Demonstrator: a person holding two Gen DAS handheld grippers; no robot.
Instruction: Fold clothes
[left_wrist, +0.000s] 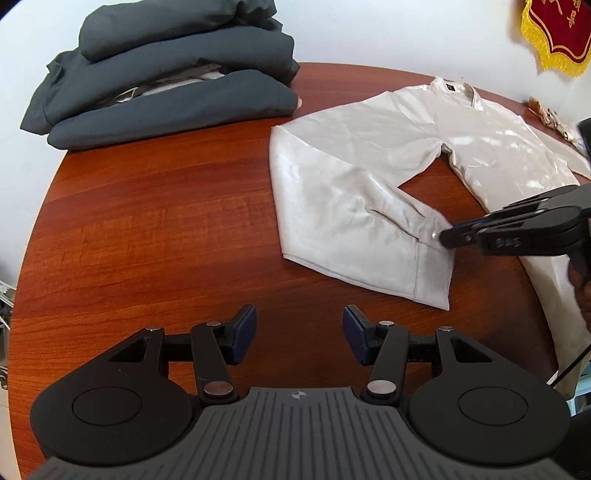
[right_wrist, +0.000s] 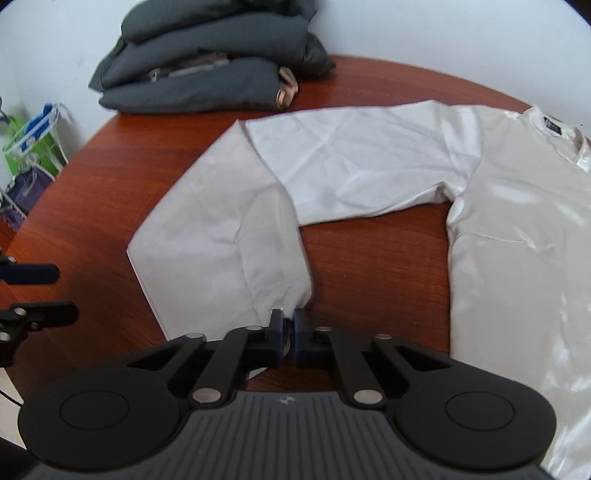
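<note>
A cream satin long-sleeved shirt (left_wrist: 369, 155) (right_wrist: 517, 206) lies flat on the round wooden table (left_wrist: 147, 229), collar at the far right. Its left sleeve (right_wrist: 229, 229) is bent back toward me at the elbow. My right gripper (right_wrist: 289, 328) is shut on the corner of that sleeve's cuff; in the left wrist view the right gripper (left_wrist: 441, 236) comes in from the right edge, pinching the cuff. My left gripper (left_wrist: 299, 332) hovers open over bare wood in front of the sleeve, nothing between its fingers. The left gripper's fingers (right_wrist: 29, 273) poke in at the left edge of the right wrist view.
A stack of folded dark grey garments (left_wrist: 170, 74) (right_wrist: 207, 62) sits at the table's far left. A red banner with gold fringe (left_wrist: 554, 33) hangs on the white wall. A wire rack with bags (right_wrist: 33, 147) stands on the floor left of the table.
</note>
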